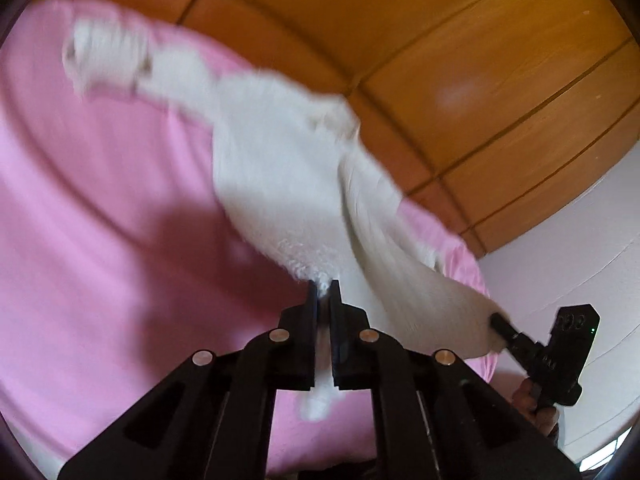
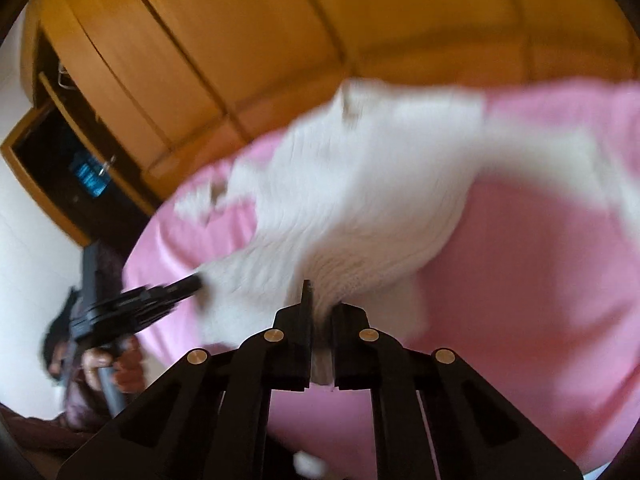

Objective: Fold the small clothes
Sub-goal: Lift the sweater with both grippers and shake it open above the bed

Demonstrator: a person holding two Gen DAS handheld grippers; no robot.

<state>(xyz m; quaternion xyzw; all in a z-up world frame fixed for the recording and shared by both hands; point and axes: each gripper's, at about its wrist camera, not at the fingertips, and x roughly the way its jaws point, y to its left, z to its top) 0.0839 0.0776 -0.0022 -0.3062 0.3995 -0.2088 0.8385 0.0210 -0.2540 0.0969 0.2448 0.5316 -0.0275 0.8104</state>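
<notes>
A white knitted garment (image 1: 280, 168) hangs stretched in the air above the pink bed sheet (image 1: 100, 200), blurred by motion. My left gripper (image 1: 323, 292) is shut on one edge of it; cloth shows between the fingers. My right gripper (image 2: 320, 300) is shut on another edge of the garment (image 2: 360, 200). The right gripper also shows in the left wrist view (image 1: 498, 322) at the lower right, pinching the cloth. The left gripper shows in the right wrist view (image 2: 194, 284) at the left, also on the cloth. A sleeve (image 1: 104, 60) trails at the far left.
A wooden wardrobe (image 1: 440, 40) stands behind the bed. Its open door and dark interior (image 2: 72, 168) show at the left. A white wall (image 1: 580, 260) is at the right. The pink sheet (image 2: 520, 280) covers the bed below the garment.
</notes>
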